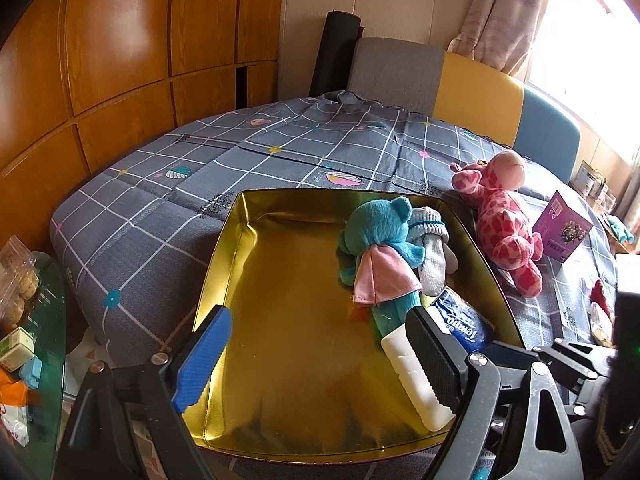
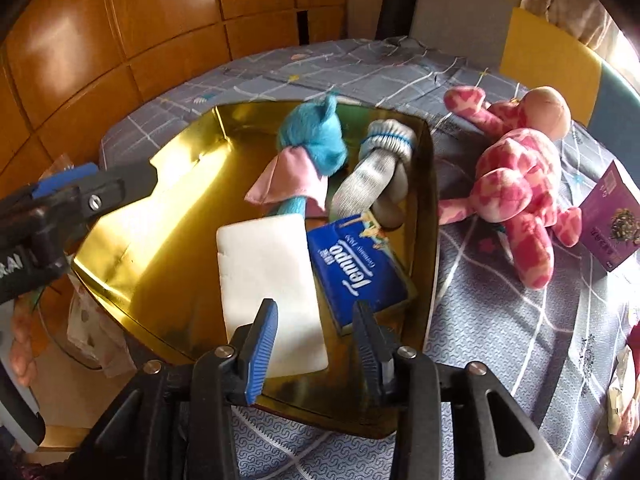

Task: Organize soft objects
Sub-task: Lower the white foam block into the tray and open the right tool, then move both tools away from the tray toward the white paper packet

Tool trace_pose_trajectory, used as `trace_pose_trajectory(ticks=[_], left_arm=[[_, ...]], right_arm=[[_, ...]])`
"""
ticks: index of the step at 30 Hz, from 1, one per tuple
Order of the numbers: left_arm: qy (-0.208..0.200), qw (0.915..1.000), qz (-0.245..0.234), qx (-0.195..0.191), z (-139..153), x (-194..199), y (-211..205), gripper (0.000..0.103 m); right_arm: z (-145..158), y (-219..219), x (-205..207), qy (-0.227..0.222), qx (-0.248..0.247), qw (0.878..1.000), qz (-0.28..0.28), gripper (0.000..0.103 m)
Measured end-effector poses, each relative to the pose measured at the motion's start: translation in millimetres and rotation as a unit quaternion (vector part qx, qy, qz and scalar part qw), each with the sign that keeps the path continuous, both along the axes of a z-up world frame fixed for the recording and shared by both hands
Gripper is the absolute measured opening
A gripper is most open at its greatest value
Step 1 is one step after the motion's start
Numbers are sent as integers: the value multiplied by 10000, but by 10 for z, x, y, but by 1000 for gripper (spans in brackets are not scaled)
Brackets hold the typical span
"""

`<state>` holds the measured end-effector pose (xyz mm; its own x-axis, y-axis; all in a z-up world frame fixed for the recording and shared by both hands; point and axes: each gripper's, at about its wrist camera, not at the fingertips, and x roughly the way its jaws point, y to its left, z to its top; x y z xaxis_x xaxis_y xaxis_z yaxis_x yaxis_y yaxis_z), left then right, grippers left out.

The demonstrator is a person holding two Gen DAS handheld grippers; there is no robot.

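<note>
A gold tray (image 1: 224, 256) (image 2: 132, 260) sits on the checked cloth. In it lie a teal plush with a pink scarf (image 1: 380, 248) (image 2: 316, 144), a grey sock bundle (image 1: 434, 248) (image 2: 376, 168), a blue Tempo tissue pack (image 1: 464, 324) (image 2: 356, 268) and a white sponge (image 1: 416, 380) (image 2: 268, 280). A pink giraffe plush (image 1: 504, 232) (image 2: 516, 176) lies on the cloth right of the tray. My left gripper (image 1: 316, 360) is open and empty over the tray's near part. My right gripper (image 2: 316, 344) is open and empty just above the sponge's near end.
A purple box (image 1: 562, 228) (image 2: 608, 216) stands right of the giraffe. A glass side table (image 1: 36, 344) with packets is at the left. Grey, yellow and blue chair backs (image 1: 476, 80) line the far side. The left gripper's arm (image 2: 56, 200) reaches over the tray's left rim.
</note>
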<state>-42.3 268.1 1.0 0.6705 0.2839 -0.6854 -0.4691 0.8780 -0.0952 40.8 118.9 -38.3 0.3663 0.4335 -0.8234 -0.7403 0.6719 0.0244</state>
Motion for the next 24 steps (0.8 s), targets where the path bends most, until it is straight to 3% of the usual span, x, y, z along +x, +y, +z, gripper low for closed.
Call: trace_pose_trajectory(ticks=[11, 15, 19, 24], left_arm=[[-104, 9999, -32, 48, 29, -15, -44, 96], [-114, 9999, -37, 97, 40, -17, -48, 96], [-94, 9999, -21, 80, 26, -15, -37, 96], [-10, 9998, -85, 185, 6, 4, -80, 96]], right_arm=[[255, -242, -91, -858, 298, 9939, -620, 42], [353, -349, -76, -1374, 2, 9842, -1119, 42], [325, -544, 59, -801, 176, 9895, -1191, 42], [302, -718, 70, -609, 295, 9904, -1204, 51]])
